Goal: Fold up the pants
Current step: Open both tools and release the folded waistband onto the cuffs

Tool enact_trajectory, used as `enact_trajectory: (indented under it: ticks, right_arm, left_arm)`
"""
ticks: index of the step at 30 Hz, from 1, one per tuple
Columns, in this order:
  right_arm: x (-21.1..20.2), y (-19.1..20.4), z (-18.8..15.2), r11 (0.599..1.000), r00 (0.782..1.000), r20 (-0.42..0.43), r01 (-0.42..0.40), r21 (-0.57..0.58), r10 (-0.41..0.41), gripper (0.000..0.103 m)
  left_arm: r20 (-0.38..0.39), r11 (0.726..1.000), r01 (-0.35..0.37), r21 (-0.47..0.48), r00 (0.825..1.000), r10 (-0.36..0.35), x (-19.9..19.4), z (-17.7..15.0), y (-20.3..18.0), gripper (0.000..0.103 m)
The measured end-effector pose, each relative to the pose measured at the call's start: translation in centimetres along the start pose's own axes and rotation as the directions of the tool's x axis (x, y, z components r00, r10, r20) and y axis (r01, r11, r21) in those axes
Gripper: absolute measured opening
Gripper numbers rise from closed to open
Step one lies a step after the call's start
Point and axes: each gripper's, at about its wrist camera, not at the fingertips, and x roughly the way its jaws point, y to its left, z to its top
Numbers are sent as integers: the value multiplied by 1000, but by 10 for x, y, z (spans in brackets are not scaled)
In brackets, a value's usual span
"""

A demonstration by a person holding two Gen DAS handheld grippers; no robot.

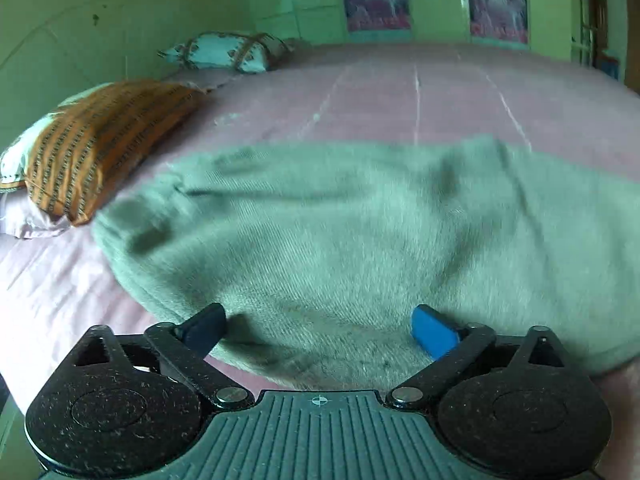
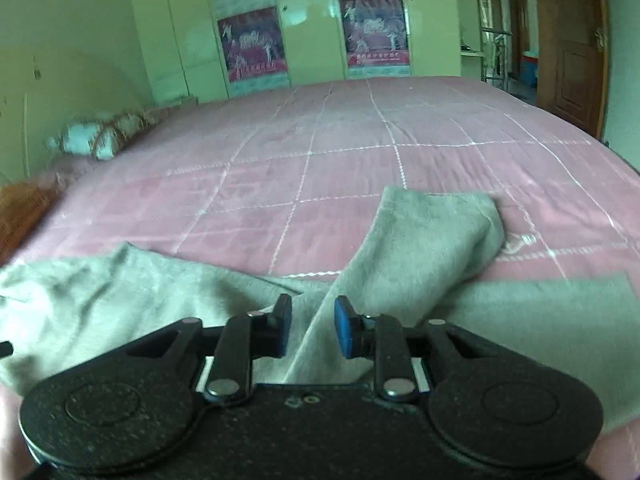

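Note:
Grey-green pants lie on a pink quilted bed. In the left wrist view my left gripper is wide open, its blue fingers resting on the near edge of the cloth with nothing held. In the right wrist view the pants spread across the near bed, one leg end folded up and away toward the right. My right gripper has its jaws partly closed with a fold of the pants running up between them; whether the pads pinch the cloth is unclear.
An orange striped pillow and a white patterned pillow lie at the left of the bed. Green wardrobes with posters stand behind the bed. A wooden door is at the far right.

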Motion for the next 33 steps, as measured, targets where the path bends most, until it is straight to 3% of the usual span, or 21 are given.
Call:
enact_trajectory:
  ticks: [1,3,10,12,13,14,18,22,23,25,28,30,31,33]
  right_arm:
    - [2,-6,-2,1000,999,-31,17,-14,-18,16]
    - [8,-11,-11,999,997,-72,39,-31,-41,0]
    - [-42,-47,-75,992,990,-106,100,76,-91,0]
    - [-58,-51,-79,992,994,-52,98,83,-94,0]
    - [-64,-50,-76,991,995,-18,104,79,-103,16]
    - [-69,-50,-71,992,995,20,100,79,-102,20]
    - [-55,-33,-37,995,991,88,100,-13,-99,21]
    - [-9,-12,-19,951,978,52,208,-229,-201,42]
    - [-5,-14,-15,942,973,45,229,-246,-225,32]
    - [-7,-36,-13,968,977,0,212,-137,-214,0]
    - [-40,-82,-32,973,982,-15,188,136,-188,0]
    - [-54,-113,-61,933,991,-50,131,335,-122,0]
    - [-56,-125,-72,908,994,-60,112,404,-96,9]
    - [-62,-132,-81,917,997,-33,82,391,-75,13]
  left_arm:
    - [3,1000,18,-20,1000,-18,-2,-1,4,103]
    - [-4,997,45,-54,999,-46,-4,-3,9,103]
    - [2,998,48,-44,999,-48,-9,-6,6,103]
    - [4,998,47,-44,999,-47,-6,-3,6,103]
    - [5,998,48,-43,999,-47,-6,-3,6,103]
    - [7,998,49,-45,999,-48,-4,-2,8,103]
    - [8,998,51,-48,999,-51,-3,-2,9,103]
    - [7,997,55,-51,998,-54,-1,-1,10,103]
    - [7,997,56,-53,998,-56,-1,-1,11,103]
    - [7,997,60,-57,998,-60,0,-1,12,103]
    - [7,996,63,-58,998,-63,1,-1,12,103]
    - [9,996,66,-55,998,-65,2,-1,12,103]
    - [10,996,67,-54,998,-67,3,-1,12,103]
    - [11,996,67,-51,998,-67,4,-1,12,103]
